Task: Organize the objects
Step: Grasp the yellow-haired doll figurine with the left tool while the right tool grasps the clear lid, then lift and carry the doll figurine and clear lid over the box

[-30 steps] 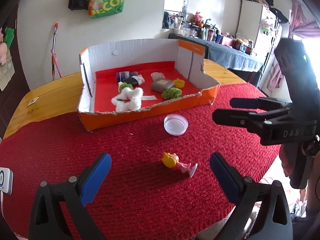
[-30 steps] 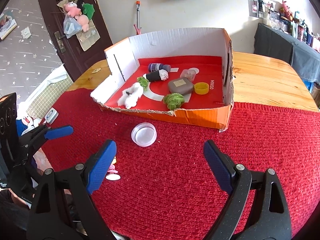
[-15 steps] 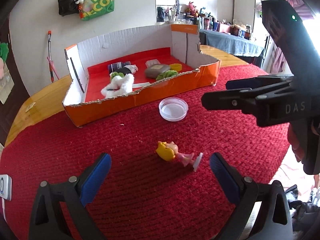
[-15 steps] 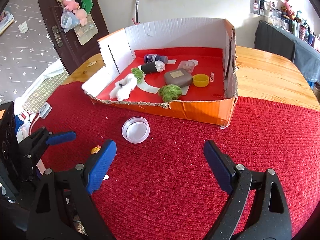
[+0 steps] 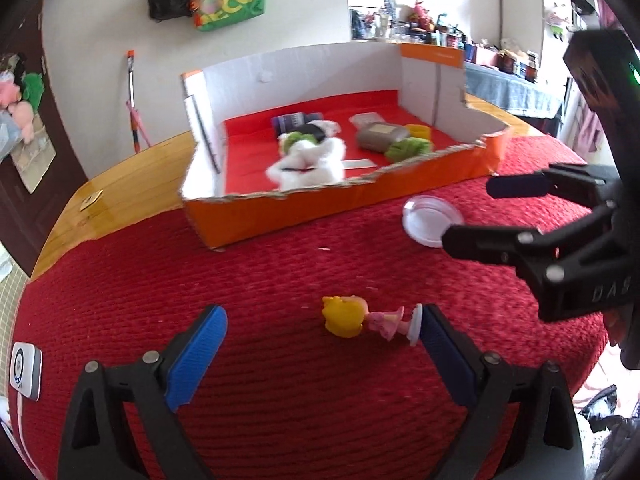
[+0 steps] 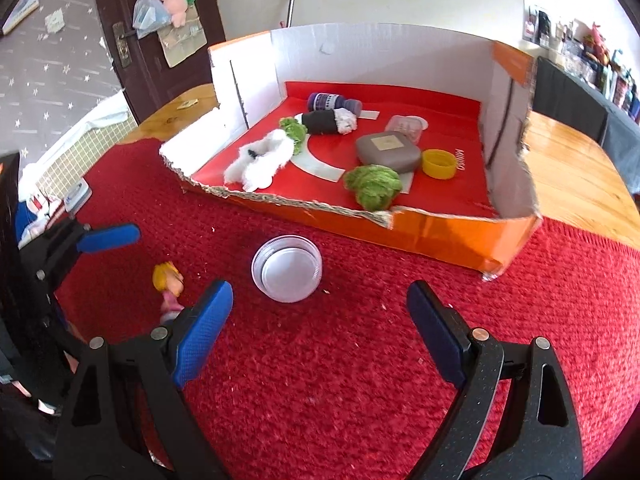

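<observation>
Here, both left tongs (image 5: 320, 344) and right tongs (image 6: 320, 312) wide apart, empty, above the red cloth (image 6: 360, 380).

Yellow-haired doll (image 5: 362, 318) lies sideways; clear lid (image 6: 287, 268) near box (image 6: 440, 228).

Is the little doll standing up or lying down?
Lying down. The doll lies on its side on the red cloth, yellow head one way, white base the other.

The right gripper (image 6: 320, 312) hangs wide open over the red cloth (image 6: 360, 380), empty. Just beyond its fingertips lies a clear round lid (image 6: 286, 268). Left of the lid lies a yellow-haired doll (image 6: 168, 284); behind the lid stands the orange cardboard box (image 6: 440, 232).
</observation>
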`<state>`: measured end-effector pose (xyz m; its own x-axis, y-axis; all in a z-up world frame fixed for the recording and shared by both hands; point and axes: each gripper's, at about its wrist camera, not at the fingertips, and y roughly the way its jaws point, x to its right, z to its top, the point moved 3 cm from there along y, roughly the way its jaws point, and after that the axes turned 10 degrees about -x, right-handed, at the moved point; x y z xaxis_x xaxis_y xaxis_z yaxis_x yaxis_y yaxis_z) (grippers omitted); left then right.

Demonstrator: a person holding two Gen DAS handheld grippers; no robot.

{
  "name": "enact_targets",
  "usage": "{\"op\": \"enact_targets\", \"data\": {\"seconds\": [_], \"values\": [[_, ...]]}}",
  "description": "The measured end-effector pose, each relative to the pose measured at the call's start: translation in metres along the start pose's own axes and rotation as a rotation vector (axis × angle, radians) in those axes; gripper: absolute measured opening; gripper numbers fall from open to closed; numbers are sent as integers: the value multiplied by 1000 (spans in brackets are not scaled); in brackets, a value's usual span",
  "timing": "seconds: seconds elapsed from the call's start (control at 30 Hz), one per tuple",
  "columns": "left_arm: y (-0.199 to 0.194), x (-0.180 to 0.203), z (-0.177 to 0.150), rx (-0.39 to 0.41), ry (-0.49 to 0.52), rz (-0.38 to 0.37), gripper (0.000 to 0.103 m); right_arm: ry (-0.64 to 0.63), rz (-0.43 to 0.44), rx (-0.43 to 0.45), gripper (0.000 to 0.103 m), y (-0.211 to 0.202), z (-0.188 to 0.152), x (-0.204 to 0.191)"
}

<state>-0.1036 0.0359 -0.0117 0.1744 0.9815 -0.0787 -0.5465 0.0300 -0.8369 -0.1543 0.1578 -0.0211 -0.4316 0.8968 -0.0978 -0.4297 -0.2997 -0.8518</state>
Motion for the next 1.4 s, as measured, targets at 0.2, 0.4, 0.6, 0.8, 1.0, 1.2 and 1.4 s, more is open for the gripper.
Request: {"op": "enact_targets", "data": {"seconds": [0.2, 0.4, 0.6, 0.8, 1.0, 1.2, 1.4], "values": [[1, -6, 0, 7, -3, -7, 91, -41, -51, 0, 73, 11, 4, -10], [4, -2, -2, 3, -2, -32, 80, -64, -80, -13, 56, 17, 5, -13], [3, 6, -1, 3, 7, -56, 62, -77, -84, -8, 39, 16, 4, -18], [0, 11, -1, 5, 18, -63, 53, -62, -42, -7, 38, 12, 2, -18], [-4, 8, 0, 11, 6, -64, 53, -35, -6, 0, 38, 4, -1, -15], [-12, 6, 1, 23, -3, -71, 53, -40, 0, 10, 38, -5, -4, -19], [-16, 5, 3, 29, -11, -77, 53, -45, 3, 15, 38, -12, -5, -23]]}}
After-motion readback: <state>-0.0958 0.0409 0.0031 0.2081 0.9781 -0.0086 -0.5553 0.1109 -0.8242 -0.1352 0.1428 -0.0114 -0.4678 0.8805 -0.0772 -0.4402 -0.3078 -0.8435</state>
